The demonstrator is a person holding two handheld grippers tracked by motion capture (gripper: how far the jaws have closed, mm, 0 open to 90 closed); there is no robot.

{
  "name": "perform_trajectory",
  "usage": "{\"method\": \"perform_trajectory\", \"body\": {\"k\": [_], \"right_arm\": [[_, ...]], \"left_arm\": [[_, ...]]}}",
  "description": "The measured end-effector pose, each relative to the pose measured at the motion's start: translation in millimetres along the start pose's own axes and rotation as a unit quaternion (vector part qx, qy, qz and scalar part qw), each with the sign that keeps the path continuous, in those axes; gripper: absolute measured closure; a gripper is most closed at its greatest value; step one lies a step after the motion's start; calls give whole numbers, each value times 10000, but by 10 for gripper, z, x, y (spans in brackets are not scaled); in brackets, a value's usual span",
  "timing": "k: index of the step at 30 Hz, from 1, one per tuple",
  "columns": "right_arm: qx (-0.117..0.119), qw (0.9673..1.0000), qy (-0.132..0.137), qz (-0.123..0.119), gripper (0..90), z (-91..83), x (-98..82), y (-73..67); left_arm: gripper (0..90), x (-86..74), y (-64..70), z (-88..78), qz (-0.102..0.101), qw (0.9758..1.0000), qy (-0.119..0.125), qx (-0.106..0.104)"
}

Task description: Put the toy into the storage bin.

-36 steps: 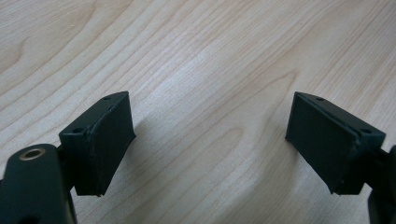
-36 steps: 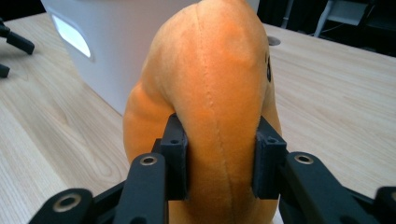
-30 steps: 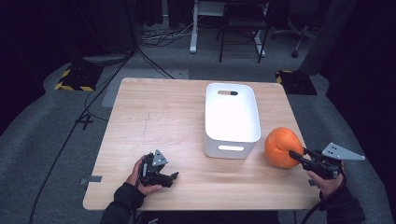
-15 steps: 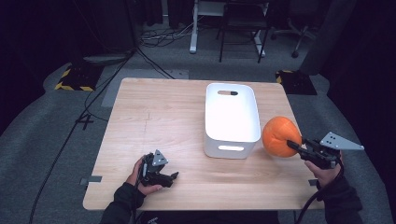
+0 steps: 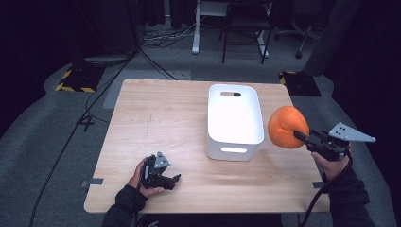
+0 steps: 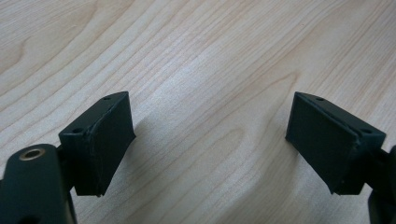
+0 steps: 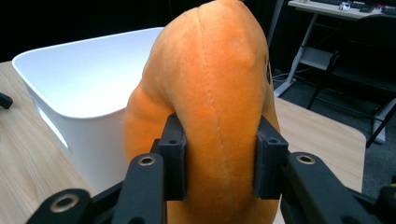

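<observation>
Orange plush pumpkin (seemingly clear of the table) sits pinched in the right gripper beside the white bin.

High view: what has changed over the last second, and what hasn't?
The right gripper, shut on the orange plush pumpkin, has lifted it off the table and carried it up beside the white bin, near the rim. The grip itself is unchanged, as the right gripper view shows. The left gripper stayed resting on the table near its front edge, jaws apart and empty, and the bin did not move.
</observation>
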State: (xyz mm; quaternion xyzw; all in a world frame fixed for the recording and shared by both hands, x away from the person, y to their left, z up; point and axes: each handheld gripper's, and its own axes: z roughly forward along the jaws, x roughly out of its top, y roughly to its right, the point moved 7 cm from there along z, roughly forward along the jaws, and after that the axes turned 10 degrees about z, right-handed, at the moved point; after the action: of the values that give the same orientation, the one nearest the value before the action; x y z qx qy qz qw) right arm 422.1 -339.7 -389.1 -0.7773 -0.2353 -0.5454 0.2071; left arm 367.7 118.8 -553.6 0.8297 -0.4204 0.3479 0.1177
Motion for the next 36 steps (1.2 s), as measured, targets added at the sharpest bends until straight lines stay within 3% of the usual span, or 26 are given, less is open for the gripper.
{"method": "perform_trajectory", "body": {"k": [14,36], "right_arm": [[13,9995,299,-123,633,48,384,-60],[243,9983,451,-272,632,164,655,-289]], "left_arm": [[152,0,-1,0,2,10000,-1,1],[152,0,0,0,0,10000,0,0]]}}
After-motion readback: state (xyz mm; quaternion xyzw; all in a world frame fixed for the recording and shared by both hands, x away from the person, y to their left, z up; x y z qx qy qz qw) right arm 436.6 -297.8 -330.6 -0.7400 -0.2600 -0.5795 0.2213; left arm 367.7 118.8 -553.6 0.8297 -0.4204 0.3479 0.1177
